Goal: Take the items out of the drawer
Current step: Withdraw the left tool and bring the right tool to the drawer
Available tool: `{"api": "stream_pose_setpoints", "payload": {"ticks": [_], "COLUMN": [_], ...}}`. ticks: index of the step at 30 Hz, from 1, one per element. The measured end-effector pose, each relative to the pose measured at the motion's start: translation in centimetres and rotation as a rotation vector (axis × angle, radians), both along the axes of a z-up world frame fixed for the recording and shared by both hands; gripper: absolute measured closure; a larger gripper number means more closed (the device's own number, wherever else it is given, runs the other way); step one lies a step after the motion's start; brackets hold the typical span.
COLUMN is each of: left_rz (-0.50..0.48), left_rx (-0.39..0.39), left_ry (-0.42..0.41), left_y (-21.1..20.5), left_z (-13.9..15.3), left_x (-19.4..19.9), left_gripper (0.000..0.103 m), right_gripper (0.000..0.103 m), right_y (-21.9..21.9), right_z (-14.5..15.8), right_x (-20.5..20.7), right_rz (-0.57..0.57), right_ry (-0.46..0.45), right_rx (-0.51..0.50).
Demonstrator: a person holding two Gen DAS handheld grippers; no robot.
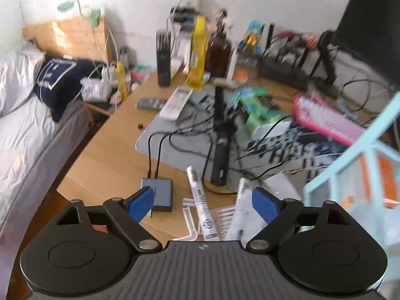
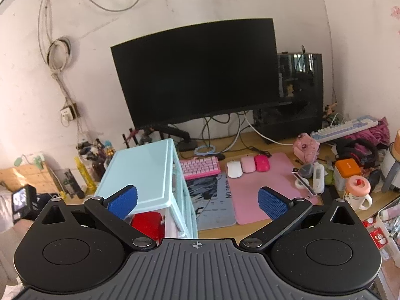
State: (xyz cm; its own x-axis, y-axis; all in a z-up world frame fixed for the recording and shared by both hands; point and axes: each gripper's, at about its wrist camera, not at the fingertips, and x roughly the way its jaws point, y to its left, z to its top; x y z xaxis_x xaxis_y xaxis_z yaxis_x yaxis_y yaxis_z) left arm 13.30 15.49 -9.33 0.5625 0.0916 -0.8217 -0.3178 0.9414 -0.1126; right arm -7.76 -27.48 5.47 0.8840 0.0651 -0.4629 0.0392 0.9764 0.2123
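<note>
Drawer unit (image 2: 147,167) in pale turquoise stands on the wooden desk (image 2: 262,228), just left of the dark printed desk mat (image 2: 212,200) and in front of the black monitor (image 2: 197,75). Seen from the right wrist camera, its flat top runs with its long axis away from the camera toward the monitor stand, and its open-framed side with white compartments faces right toward the mat. Low in its near end a red item (image 2: 146,222) shows inside a compartment; its exact shape is partly hidden by the gripper arm. The right gripper (image 2: 197,201) hovers above the desk's front edge with its blue-padded fingers (image 2: 123,201) spread wide, nothing between them; the left pad overlaps the unit's near corner in the picture, though contact cannot be told.

In the blurred left wrist view, the same turquoise unit shows only at the right edge, with orange contents dimly visible behind its frame. The left gripper (image 1: 202,206) is likewise wide apart and empty, held over the desk's near-left corner. Between its pads lie a white marker pen (image 1: 200,200), its long axis running away from the camera, and some white papers (image 1: 240,212). A small grey box (image 1: 160,195) with two black cables sits just behind the left pad. A pink keyboard (image 2: 200,167) lies beyond the mat, beside three mice (image 2: 247,166)
</note>
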Motion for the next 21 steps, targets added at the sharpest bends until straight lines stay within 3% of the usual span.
{"api": "stream_pose_setpoints", "payload": {"ticks": [3, 6, 15, 21], "left_rz": [-0.015, -0.032, -0.093, -0.11], "left_rx": [-0.009, -0.008, 0.035, 0.113], "left_ry": [-0.073, -0.16, -0.457, -0.633], "left_y": [-0.6, -1.6, -5.4, -7.9], "left_z": [2.9, 6.0, 14.3, 15.0], "left_x": [-2.0, -4.2, -12.3, -16.6], "left_gripper": [0.012, 0.0, 0.0, 0.0], "right_gripper": [0.0, 0.0, 0.0, 0.0], "right_y": [-0.3, -0.4, 0.0, 0.3], "right_z": [-0.1, -0.1, -0.7, -1.0], "right_x": [-0.3, -0.6, -1.1, -1.5], "right_rz": [0.012, 0.027, 0.085, 0.124], "right_ry": [-0.002, -0.004, 0.007, 0.014], "right_rx": [0.008, 0.013, 0.005, 0.0]}}
